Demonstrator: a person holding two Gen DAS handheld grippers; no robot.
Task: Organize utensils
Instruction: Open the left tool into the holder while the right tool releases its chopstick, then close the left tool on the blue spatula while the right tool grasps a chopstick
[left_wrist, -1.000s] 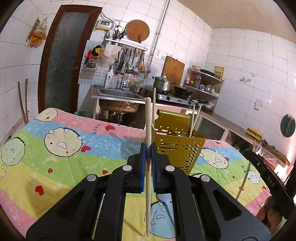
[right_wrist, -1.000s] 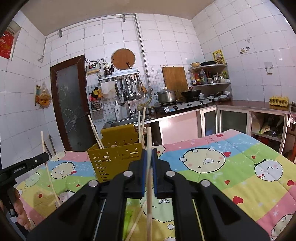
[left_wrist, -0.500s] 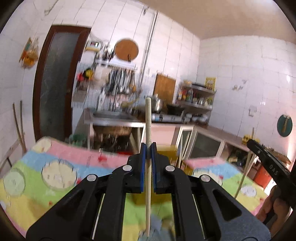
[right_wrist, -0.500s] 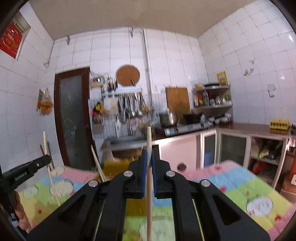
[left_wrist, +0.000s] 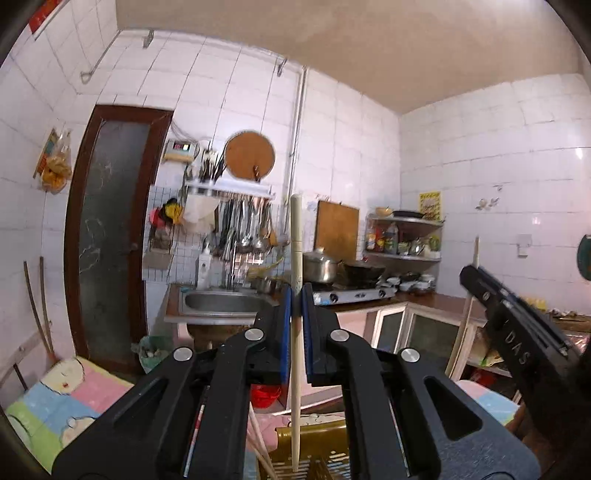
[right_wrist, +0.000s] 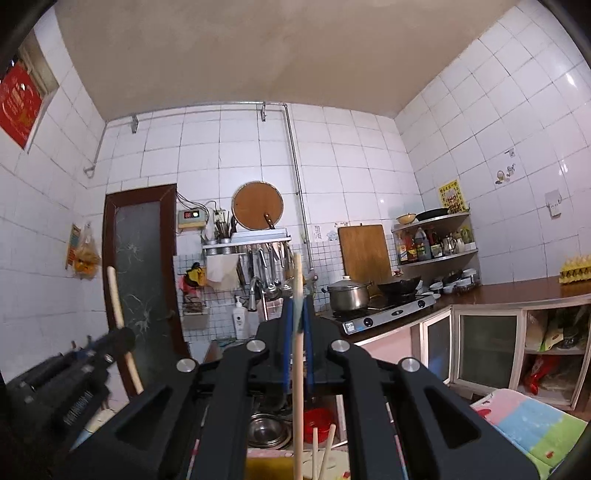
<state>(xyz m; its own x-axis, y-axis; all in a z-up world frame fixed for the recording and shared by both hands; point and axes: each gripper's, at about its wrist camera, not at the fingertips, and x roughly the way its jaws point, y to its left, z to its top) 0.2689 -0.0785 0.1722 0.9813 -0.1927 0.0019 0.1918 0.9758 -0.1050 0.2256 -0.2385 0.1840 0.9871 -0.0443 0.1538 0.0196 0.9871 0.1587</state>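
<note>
My left gripper (left_wrist: 295, 295) is shut on a pale wooden chopstick (left_wrist: 296, 236) that stands upright between its blue pads. Its lower end hangs just above the yellow perforated utensil basket (left_wrist: 314, 448) at the bottom of the left wrist view, where other chopsticks (left_wrist: 258, 443) lean. My right gripper (right_wrist: 297, 306) is shut on a second upright chopstick (right_wrist: 297, 406); below it I see the yellow basket's rim (right_wrist: 269, 467) and two chopstick ends (right_wrist: 321, 450). Each gripper shows in the other's view: the right gripper (left_wrist: 517, 332) at the right edge, the left gripper (right_wrist: 74, 369) at the left.
A cartoon-print cloth covers the table (left_wrist: 55, 398), also seen as the table (right_wrist: 535, 424). Behind it stand a steel sink (left_wrist: 221, 302), a gas stove with a pot (right_wrist: 351, 295) and wok, a rack of hanging ladles (left_wrist: 240, 229) and corner shelves (right_wrist: 436, 240).
Both grippers rose with their chopsticks still clamped. The basket dropped from the middle of each view to the bottom edge, and the views now tilt toward the back wall and ceiling.
</note>
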